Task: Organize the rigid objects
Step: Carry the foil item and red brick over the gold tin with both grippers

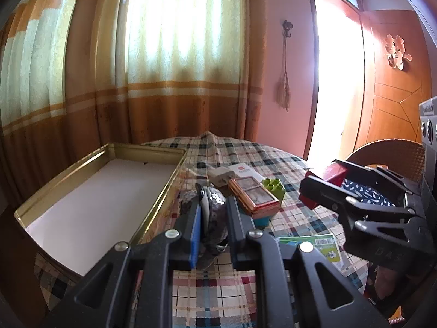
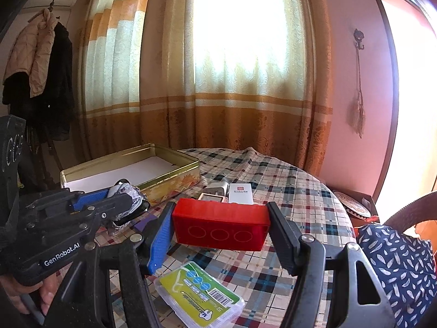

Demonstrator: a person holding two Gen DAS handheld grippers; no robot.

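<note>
The left gripper [image 1: 211,213] is squeezed tight on a shiny silver crinkly thing [image 1: 215,205] and holds it up above the round table with the checked cloth [image 2: 286,191], just beside the open gold tin box with a white bottom [image 1: 95,191]. The right gripper [image 2: 221,227] grips a red plastic box with three round marks on its side [image 2: 221,225] between its two pads and holds it up over the table too. On the cloth lie a flat green and yellow packet [image 2: 199,295], a small copper-edged case [image 1: 255,196], a green toy brick [image 1: 274,187], a white charger plug [image 1: 221,176] and a white carton [image 2: 240,192].
</note>
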